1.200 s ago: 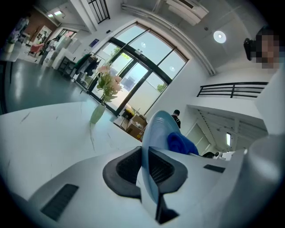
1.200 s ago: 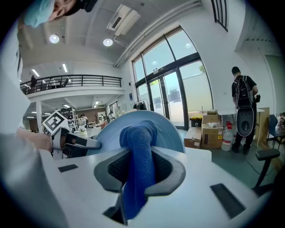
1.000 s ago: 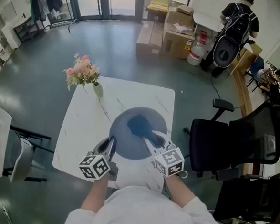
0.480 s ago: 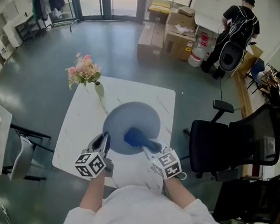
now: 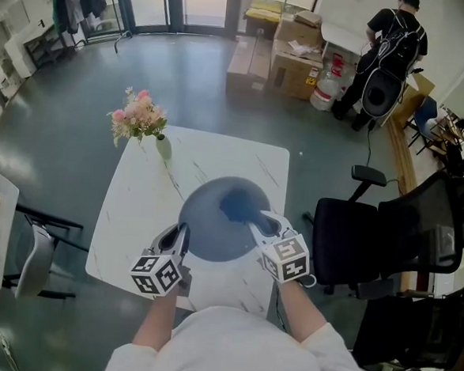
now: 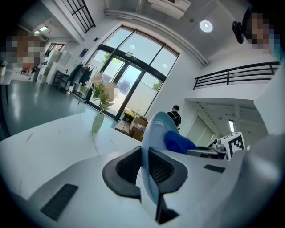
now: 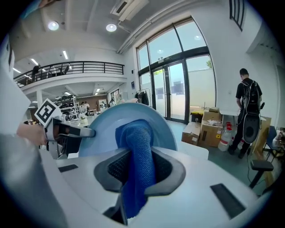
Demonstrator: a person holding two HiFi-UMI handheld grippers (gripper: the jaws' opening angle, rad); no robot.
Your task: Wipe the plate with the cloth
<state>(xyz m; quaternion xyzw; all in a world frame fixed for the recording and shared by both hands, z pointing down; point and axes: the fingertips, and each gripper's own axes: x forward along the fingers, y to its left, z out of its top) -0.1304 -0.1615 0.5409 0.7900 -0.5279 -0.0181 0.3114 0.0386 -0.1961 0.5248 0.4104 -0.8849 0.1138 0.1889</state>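
A round pale blue plate is held tilted above the white marble table. My left gripper is shut on the plate's near left rim, and the plate's edge runs between its pads. My right gripper is shut on a blue cloth and presses it against the plate's right half. In the right gripper view the cloth hangs between the jaws in front of the plate.
A vase of pink flowers stands at the table's far left corner. A black office chair is close on the right. Cardboard boxes and a person with a backpack are beyond the table.
The cloth in my right gripper went toward the plate's near edge, then back out to its far right part. The plate swung slightly with the left gripper.
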